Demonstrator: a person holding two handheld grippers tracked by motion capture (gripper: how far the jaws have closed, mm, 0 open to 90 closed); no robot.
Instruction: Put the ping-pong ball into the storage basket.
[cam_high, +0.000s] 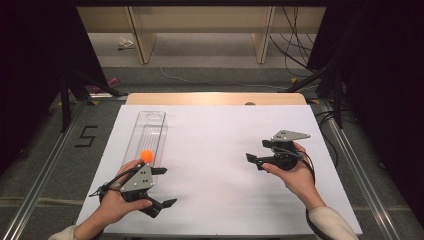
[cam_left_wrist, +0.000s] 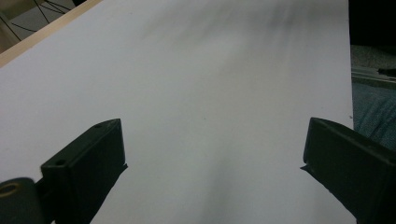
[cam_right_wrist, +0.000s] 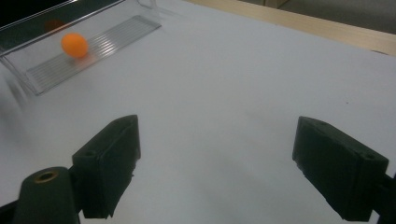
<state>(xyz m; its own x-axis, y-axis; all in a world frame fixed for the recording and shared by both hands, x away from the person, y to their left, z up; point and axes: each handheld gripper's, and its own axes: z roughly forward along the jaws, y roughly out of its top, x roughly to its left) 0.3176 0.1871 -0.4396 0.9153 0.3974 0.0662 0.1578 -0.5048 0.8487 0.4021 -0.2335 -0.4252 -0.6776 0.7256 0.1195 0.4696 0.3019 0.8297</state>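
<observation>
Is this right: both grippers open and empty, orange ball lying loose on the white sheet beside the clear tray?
Not quite. The orange ball lies inside the clear tray, on its ribbed floor, as the right gripper view shows. The left gripper and right gripper are open and empty, as stated.

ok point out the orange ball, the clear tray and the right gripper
orange ball (cam_high: 146, 156): high view, middle of the ball
clear tray (cam_high: 150, 125): high view, ridged floor near its far end
right gripper (cam_high: 258, 155): high view, midway between its open fingertips
</observation>
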